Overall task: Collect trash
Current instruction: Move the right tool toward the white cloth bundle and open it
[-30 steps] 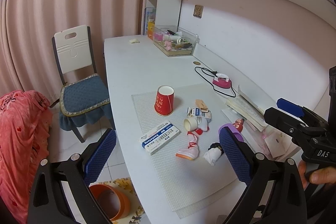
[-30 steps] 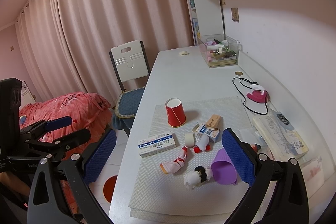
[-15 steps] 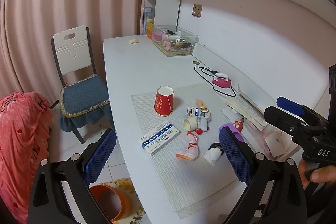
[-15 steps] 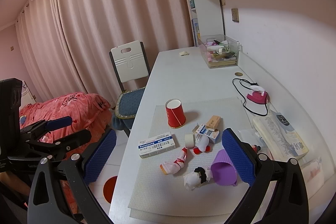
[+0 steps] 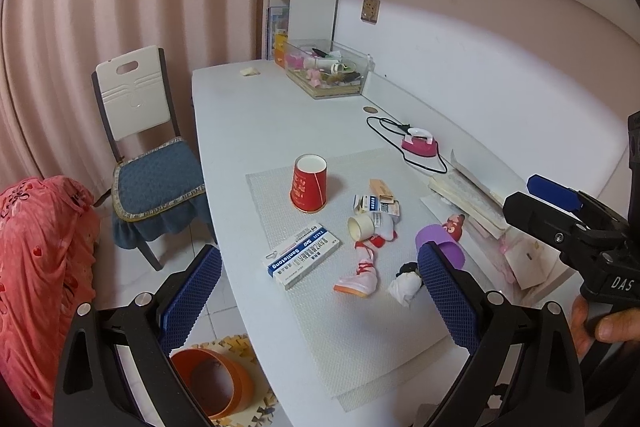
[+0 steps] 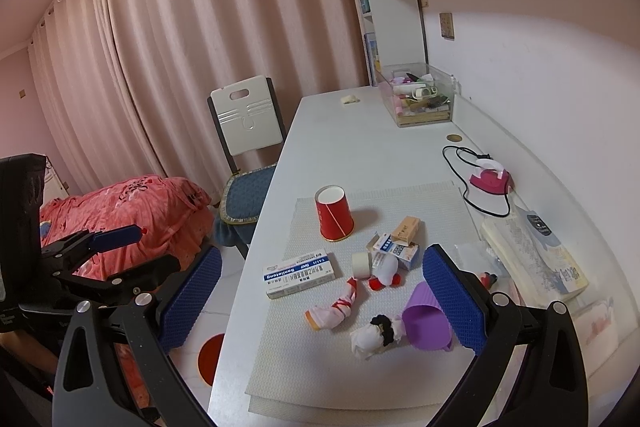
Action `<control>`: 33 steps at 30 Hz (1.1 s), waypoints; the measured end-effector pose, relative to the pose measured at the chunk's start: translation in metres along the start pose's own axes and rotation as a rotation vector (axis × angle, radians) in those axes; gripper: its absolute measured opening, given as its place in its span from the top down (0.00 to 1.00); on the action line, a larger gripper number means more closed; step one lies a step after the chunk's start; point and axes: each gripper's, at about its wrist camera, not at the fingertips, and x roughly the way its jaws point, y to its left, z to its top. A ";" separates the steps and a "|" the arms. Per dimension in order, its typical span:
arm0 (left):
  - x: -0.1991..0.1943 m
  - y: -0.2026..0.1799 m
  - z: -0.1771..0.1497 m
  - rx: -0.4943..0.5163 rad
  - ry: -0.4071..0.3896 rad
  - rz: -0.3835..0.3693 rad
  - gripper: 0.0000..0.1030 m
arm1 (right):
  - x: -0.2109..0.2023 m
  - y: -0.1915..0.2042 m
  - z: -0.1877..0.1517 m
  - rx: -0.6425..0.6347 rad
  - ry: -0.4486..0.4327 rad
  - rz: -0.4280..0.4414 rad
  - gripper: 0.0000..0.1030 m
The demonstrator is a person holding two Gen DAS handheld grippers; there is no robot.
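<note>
1. Both the left gripper (image 5: pixel 318 301) and the right gripper (image 6: pixel 322 301) are hovering released, holding nothing.
2. The medicine box (image 5: pixel 303 255) is lying on the mat (image 5: pixel 360 343) ahead, its long axis running left-right, nearer the left gripper.

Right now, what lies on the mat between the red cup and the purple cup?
In the right wrist view, between the red cup and the purple cup lie small boxes, a tape roll and a white sock.
</note>
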 end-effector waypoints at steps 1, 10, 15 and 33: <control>0.000 0.000 -0.001 0.003 0.005 -0.002 0.06 | 0.000 0.000 -0.001 0.002 0.002 -0.001 0.04; 0.008 -0.009 0.000 0.066 0.069 -0.009 0.06 | -0.003 -0.007 -0.004 0.022 0.033 0.001 0.04; 0.015 -0.014 0.000 0.104 0.112 -0.020 0.06 | -0.002 -0.011 -0.009 0.032 0.065 -0.004 0.04; 0.055 -0.035 -0.016 0.294 0.311 -0.107 0.06 | 0.008 -0.048 -0.032 0.093 0.220 -0.037 0.04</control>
